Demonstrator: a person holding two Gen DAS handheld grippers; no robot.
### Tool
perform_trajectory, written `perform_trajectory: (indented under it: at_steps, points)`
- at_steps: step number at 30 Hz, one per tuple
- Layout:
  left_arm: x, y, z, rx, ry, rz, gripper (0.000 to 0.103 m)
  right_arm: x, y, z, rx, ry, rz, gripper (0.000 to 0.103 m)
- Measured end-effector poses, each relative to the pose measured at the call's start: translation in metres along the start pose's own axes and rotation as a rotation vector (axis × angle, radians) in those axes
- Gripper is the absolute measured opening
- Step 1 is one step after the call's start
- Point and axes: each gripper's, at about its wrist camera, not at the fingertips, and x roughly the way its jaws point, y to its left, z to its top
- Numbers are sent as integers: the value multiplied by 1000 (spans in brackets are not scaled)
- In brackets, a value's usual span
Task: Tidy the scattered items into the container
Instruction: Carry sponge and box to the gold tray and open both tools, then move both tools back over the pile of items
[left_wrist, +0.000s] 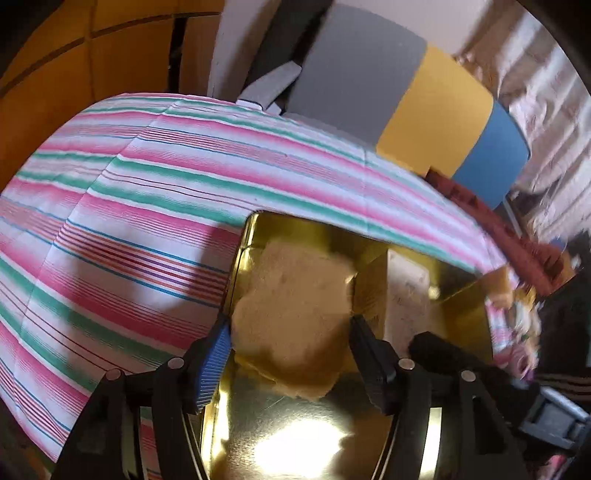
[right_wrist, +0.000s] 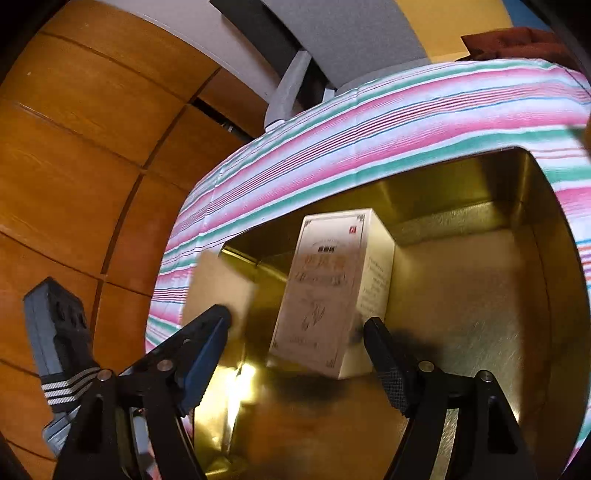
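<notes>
Step in hand: placing items into the gold tin (left_wrist: 332, 424); by my reading, both grippers are at the drop-off.
Container: the tin sits open on the counter, which is covered by a striped tablecloth (left_wrist: 147, 192).
Left gripper (left_wrist: 290, 325): its fingers are clamped on a tan, fuzzy-edged pad (left_wrist: 291, 302), held just over the tin's floor; I cannot tell whether the pad already touches it.
Right gripper (right_wrist: 297, 325): its fingers stand apart on either side of a white carton (right_wrist: 328, 288), which stands upright inside the tin; the right finger is close to the carton's edge, but contact cannot be told through the blur.
Task's things: the carton is in the tin, the pad above it, beside the carton.
Next move, left: likely lower the pad flat and open the fingers.
Next move, right: likely back straight out without tipping the carton.
Remaining: blurred clutter (left_wrist: 517, 306) lies past the tin's far side; what it is cannot be made out.
</notes>
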Motion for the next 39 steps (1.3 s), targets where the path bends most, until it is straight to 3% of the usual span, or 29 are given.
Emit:
perform_trajectory:
  at_steps: [4, 14, 21, 27, 32, 39]
  points:
    - [-3, -6, 1, 31, -25, -14, 67, -8, -2, -3, -6, -19, -4, 78]
    - [-56, 15, -13, -128, -233, 44, 67, 16, -5, 9, -10, 21, -15, 79]
    - [-76, 20, -35, -178, -296, -33, 70, 39, 21, 19, -135, 77, -2, 79]
    - [-73, 7, -51, -190, -289, -79, 71, -21, 8, 13, -137, 17, 51, 83]
    - [-65, -29, -67, -136, -258, -144, 71, -82, -3, 0, -200, -83, 1, 92]
    - [-63, -95, -86, 4, -220, -209, 73, -145, -36, -15, -248, -170, -80, 96]
